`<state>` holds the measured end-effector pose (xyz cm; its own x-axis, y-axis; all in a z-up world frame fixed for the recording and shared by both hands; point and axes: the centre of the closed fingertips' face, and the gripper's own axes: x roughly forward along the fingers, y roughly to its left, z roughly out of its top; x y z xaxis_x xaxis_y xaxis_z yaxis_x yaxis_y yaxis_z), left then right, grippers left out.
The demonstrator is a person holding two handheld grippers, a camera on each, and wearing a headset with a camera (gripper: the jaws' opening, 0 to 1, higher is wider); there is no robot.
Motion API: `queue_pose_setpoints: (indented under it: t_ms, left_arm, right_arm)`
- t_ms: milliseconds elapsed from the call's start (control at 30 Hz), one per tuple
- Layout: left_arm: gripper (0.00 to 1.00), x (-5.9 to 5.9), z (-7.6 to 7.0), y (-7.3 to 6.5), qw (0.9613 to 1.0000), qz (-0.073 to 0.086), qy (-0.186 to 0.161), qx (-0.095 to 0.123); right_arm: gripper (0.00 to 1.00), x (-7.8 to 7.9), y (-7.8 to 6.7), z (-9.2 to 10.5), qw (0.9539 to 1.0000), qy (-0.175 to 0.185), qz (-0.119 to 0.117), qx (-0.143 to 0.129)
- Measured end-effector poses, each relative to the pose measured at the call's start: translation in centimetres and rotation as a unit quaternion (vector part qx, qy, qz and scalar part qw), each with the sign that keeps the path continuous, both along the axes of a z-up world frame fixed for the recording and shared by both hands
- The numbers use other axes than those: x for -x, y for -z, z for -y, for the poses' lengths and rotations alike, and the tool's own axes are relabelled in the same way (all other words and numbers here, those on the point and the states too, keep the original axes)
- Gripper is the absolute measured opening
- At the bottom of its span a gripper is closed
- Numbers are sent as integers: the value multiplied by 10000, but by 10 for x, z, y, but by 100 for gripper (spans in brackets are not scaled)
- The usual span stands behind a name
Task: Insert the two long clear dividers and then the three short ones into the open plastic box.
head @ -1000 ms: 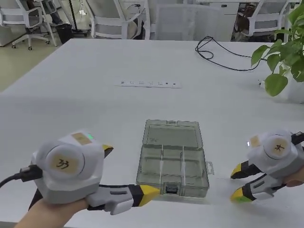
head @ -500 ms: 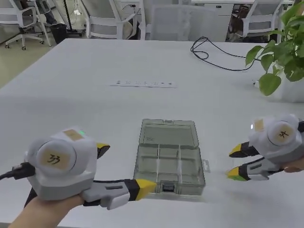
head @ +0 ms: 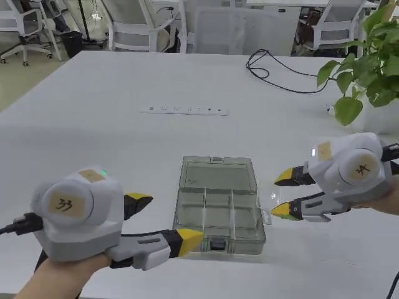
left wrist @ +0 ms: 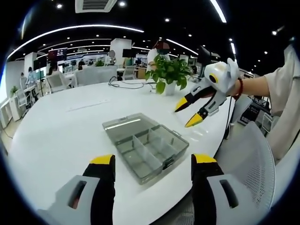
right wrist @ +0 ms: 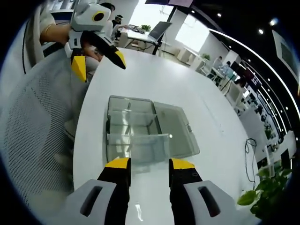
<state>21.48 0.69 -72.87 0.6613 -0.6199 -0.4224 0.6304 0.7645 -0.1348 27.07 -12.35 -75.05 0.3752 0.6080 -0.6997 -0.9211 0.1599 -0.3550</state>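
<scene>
The clear plastic box (head: 218, 218) sits open near the table's front edge, its lid (head: 218, 173) lying flat behind it. Clear dividers stand inside it, two running front to back and some crossing; I see the box again in the left gripper view (left wrist: 145, 147) and the right gripper view (right wrist: 129, 126). My right gripper (head: 282, 194) hovers just right of the box, shut on a small clear divider (right wrist: 138, 149) that spans its jaws (right wrist: 149, 164). At the box's front left corner my left gripper (head: 165, 221) is open and holds nothing (left wrist: 152, 161).
A white power strip (head: 184, 110) lies mid-table behind the box. A black cable (head: 274, 68) loops at the far right, beside a potted plant (head: 365, 56). Office chairs (head: 134, 25) line the far edge. The white table (head: 93, 137) spreads wide to the left.
My right gripper has lifted off the table and moved left and up toward the box's right side, with the same jaw gap. The left gripper has barely moved.
</scene>
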Motion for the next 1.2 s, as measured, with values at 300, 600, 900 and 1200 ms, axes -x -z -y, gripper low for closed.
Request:
queue_pose_setpoints:
  t_ms: [300, 600, 900, 1200]
  left_arm:
    - [47, 3, 10, -6, 9981, -129, 70, 596]
    - [36, 3, 17, -13, 9951, -126, 149, 969]
    - [26, 1, 20, -17, 9914, -185, 154, 1285]
    - [18, -5, 19, -18, 9874, -211, 29, 1571]
  right_arm:
    - [32, 13, -9, -34, 9990, -394, 142, -163]
    - [32, 28, -18, -67, 9959, -770, 245, -413]
    - [32, 35, -25, -89, 9931, -945, 361, -586]
    - [32, 38, -30, -98, 9914, -996, 456, -712]
